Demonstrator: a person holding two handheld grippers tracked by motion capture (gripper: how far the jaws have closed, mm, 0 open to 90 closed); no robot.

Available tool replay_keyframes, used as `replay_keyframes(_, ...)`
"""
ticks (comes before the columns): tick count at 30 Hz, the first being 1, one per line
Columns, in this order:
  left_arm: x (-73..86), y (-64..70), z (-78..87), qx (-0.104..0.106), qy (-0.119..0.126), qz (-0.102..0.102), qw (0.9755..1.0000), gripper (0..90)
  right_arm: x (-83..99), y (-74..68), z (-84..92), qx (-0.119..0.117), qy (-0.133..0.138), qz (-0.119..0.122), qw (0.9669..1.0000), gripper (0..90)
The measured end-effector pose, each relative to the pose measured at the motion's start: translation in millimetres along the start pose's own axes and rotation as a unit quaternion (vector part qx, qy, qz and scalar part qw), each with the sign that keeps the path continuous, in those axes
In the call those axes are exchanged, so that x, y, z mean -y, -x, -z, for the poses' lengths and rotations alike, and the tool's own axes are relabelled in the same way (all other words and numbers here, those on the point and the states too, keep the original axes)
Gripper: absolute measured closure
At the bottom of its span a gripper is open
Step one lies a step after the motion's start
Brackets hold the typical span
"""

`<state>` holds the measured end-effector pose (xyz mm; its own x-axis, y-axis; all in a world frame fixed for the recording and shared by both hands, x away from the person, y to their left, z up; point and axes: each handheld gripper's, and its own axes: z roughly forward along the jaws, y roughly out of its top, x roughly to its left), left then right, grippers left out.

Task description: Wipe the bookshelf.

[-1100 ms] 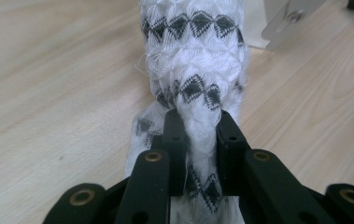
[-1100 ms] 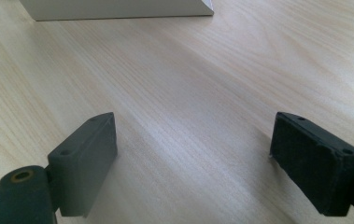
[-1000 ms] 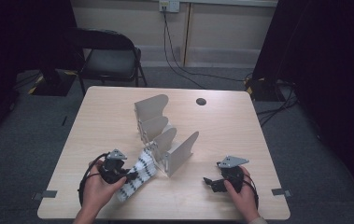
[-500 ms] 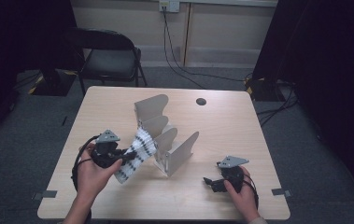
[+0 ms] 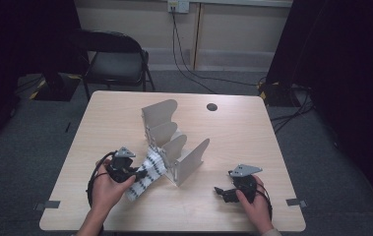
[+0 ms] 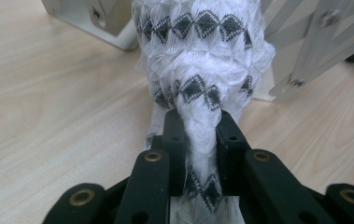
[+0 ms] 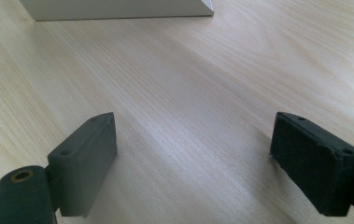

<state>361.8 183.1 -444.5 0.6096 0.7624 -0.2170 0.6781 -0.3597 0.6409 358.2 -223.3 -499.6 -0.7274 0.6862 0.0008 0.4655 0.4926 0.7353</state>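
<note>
- Your left gripper (image 6: 197,135) is clamped on a bunched fold of the white-and-black knitted cloth (image 5: 147,173), which lies on the desk (image 5: 253,147) against the near end of the grey rack (image 5: 174,142).
- It looks soft, light and floppy; grip a thick gather, not an edge.
- Your right gripper (image 7: 193,154) rests wide, holding nothing.

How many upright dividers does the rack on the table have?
4. The rack has one tall divider at the far end, two shorter ones in the middle, and one nearest the person.
</note>
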Motion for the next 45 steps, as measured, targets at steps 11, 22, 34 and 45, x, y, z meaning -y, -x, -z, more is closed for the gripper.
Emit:
replay_keyframes(11, 16.0, -0.7, -15.4, 0.005, -0.028, 0.006, 0.9996, 78.0, 0.0, 0.0, 0.0, 0.0, 0.0, 0.0, 1.0, 14.0)
replay_keyframes(22, 12.3, 4.9, 20.8, 0.015, 0.005, 0.001, 0.9999, 77.9, 0.0, 0.0, 0.0, 0.0, 0.0, 0.0, 1.0, 14.0)
replay_keyframes(34, -47.9, 10.7, 70.6, -0.003, 0.083, -0.026, 0.9962, 77.7, 0.0, 0.0, 0.0, 0.0, 0.0, -0.001, 1.0, 14.0)
replay_keyframes(45, -33.9, -2.0, 36.4, -0.002, 0.055, 0.0, 0.9985, 77.8, 0.0, 0.0, 0.0, 0.0, 0.0, 0.0, 1.0, 14.0)
